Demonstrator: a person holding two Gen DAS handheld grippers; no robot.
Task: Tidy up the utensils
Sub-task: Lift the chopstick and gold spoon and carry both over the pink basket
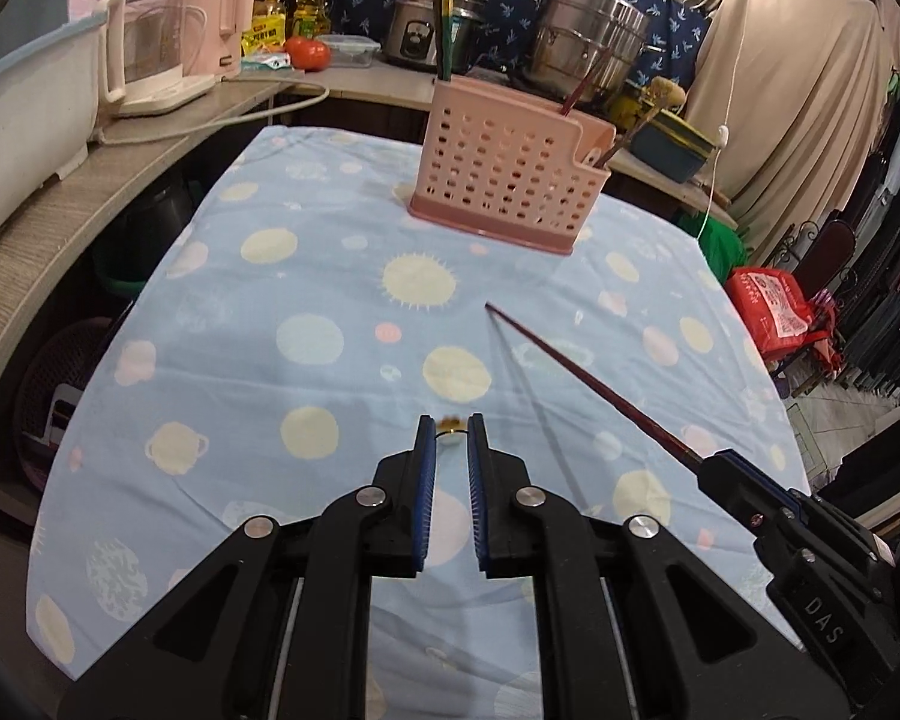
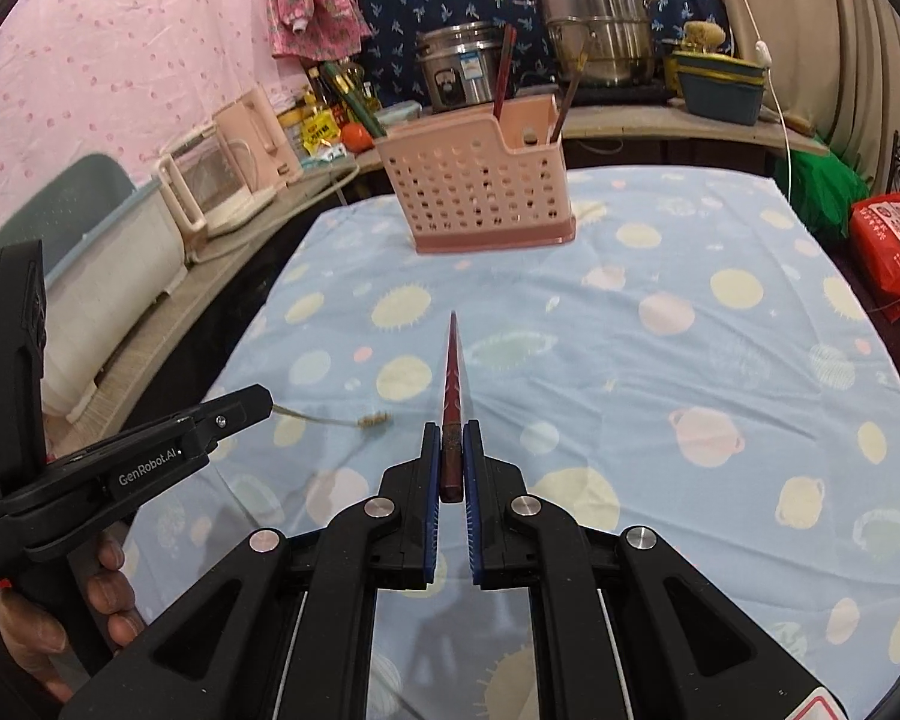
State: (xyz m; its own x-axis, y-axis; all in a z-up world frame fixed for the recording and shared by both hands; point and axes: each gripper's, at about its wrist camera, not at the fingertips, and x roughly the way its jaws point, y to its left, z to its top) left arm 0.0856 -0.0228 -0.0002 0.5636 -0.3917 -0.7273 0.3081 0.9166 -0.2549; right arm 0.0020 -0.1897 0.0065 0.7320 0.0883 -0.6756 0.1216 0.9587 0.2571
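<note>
1. Gripping a dark red chopstick (image 2: 452,396), the right gripper (image 2: 452,456) has its blue ribbed jaws closed on the thick, patterned end; the slim lacquered shaft tapers to a point aimed at the holder and stands clear of the cloth.
2. The left gripper (image 1: 450,438) has its jaws pinched on a thin pale utensil (image 2: 330,420). From the right wrist view it reads as a slender stick with a rough, brush-like tip, jutting out sideways; from the left wrist view only a small yellowish end shows between the pads. What it is exactly I cannot tell.
3. Below both lies the counter (image 1: 306,252), covered by a soft light-blue cloth printed with pale yellow suns and pastel planets, slightly wrinkled. No loose utensil shows on the cloth.
4. Further back stands the pink utensil holder (image 1: 504,174), a rigid plastic caddy with rows of holes, a darker base and a stepped rim dividing it into compartments.
5. It already holds several upright sticks: green chopsticks (image 1: 444,30) at one end, and reddish and brown ones (image 2: 504,72) at the other.
6. Judged from this, the task is well along: the two held pieces remain to be carried over and dropped in.
</note>
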